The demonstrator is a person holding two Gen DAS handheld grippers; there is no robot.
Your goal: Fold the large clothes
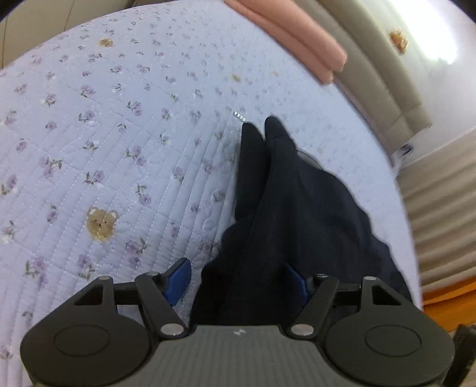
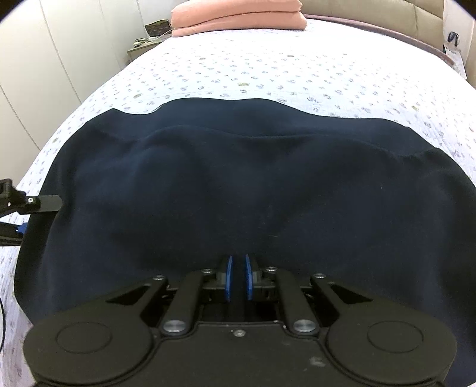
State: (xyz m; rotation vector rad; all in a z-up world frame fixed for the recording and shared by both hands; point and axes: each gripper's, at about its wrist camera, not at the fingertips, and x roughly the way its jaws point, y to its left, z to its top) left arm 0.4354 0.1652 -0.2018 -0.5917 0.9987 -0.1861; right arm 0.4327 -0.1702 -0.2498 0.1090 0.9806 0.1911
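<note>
A large dark navy garment (image 2: 238, 178) lies spread across the bed, folded over on itself with an edge line across its upper part. My right gripper (image 2: 238, 278) is shut on the garment's near edge, its blue pads close together with cloth between them. In the left wrist view the same navy garment (image 1: 282, 208) runs bunched between the jaws of my left gripper (image 1: 238, 279), which stand wide apart; the blue left pad (image 1: 178, 281) is clear of the cloth, the right pad is partly hidden by it. The left gripper also shows in the right wrist view (image 2: 26, 205) at the garment's left edge.
The bed has a pale lilac quilted cover (image 1: 104, 134) with flowers and bears. Folded pink bedding (image 2: 238, 15) lies at the head. A beige padded headboard (image 1: 386, 74), white wardrobe doors (image 2: 44, 59) and a bedside table (image 2: 148, 38) surround the bed.
</note>
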